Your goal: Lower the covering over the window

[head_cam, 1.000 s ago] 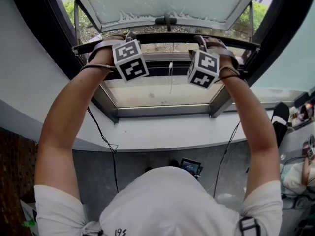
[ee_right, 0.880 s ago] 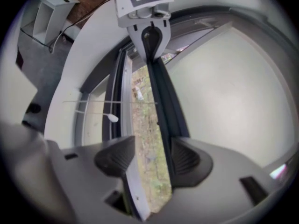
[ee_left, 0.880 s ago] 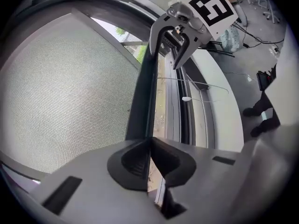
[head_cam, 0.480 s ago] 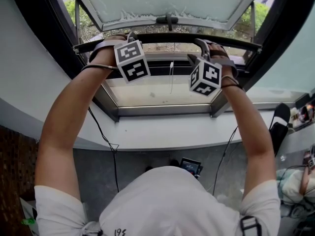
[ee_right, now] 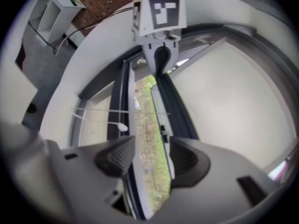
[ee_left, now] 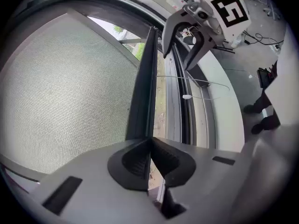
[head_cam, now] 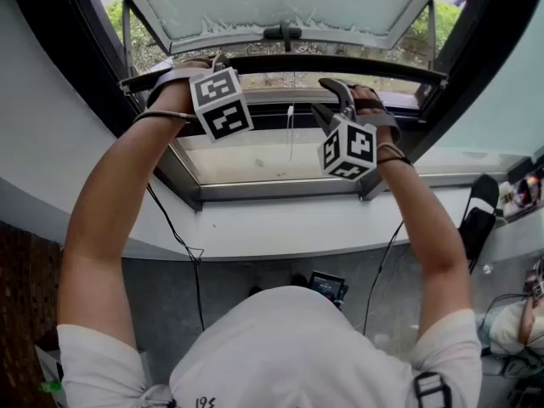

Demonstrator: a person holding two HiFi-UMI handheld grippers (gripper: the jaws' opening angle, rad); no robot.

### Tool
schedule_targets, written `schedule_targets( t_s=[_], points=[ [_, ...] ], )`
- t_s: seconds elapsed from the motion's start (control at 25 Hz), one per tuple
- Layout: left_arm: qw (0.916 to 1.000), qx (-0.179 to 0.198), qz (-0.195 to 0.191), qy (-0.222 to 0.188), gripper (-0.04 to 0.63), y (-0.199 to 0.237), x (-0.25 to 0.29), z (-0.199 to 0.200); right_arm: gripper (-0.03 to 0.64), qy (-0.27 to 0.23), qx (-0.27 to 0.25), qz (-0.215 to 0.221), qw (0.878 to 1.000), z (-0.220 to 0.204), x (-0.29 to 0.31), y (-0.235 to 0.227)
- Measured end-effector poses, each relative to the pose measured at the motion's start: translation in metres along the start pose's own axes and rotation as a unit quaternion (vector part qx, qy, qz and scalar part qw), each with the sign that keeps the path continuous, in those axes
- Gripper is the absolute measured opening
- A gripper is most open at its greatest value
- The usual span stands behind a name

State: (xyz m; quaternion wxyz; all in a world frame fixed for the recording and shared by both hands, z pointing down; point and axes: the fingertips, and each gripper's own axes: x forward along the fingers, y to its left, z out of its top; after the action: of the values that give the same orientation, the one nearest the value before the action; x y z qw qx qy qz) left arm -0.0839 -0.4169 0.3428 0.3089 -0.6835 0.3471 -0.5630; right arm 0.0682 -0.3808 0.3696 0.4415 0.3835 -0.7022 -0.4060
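Black metal screen bar (ee_left: 144,87) sits pinched in left gripper (ee_left: 149,146). Right gripper (ee_right: 152,146) jaws, just opening, stand spread near it, gripping nothing.

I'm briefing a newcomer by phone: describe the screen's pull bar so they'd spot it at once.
Find the window's tilted-out sash. Just beneath it a slim dark bar spans the opening side to side. Unlike the grey frame rails lower down, it has the left gripper shut on it.
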Motion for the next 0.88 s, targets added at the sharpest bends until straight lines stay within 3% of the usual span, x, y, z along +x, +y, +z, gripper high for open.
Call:
schedule_targets(
  t_s=[0.2, 0.32, 0.52, 0.64, 0.8, 0.88],
  points=[
    [1.0000, 0.002, 0.001, 0.000, 0.025, 0.000, 0.000, -0.001, 0.238, 0.004, -0.068, 0.130, 0.989, 0.002, 0.012, 0.098],
    [1.0000, 0.003, 0.003, 0.000, 0.025, 0.000, 0.001, -0.001, 0.238, -0.006, -0.109, 0.185, 0.977, 0.011, 0.013, 0.151],
    [1.0000, 0.004, 0.004, 0.000, 0.025, -0.001, 0.000, 0.000, 0.236, -0.064, -0.128, 0.283, 0.948, 0.047, -0.019, 0.208],
    [1.0000, 0.004, 0.005, 0.000, 0.026, 0.000, 0.001, 0.001, 0.236, -0.056, -0.102, 0.321, 0.940, 0.048, -0.030, 0.212],
    [1.0000, 0.004, 0.006, -0.001, 0.026, 0.000, 0.001, 0.000, 0.229, -0.059, -0.008, 0.402, 0.914, 0.056, -0.053, 0.215],
    [1.0000, 0.004, 0.006, -0.002, 0.026, 0.000, 0.001, 0.000, 0.224, -0.054, -0.024, 0.390, 0.919, 0.054, -0.053, 0.212]
  ],
)
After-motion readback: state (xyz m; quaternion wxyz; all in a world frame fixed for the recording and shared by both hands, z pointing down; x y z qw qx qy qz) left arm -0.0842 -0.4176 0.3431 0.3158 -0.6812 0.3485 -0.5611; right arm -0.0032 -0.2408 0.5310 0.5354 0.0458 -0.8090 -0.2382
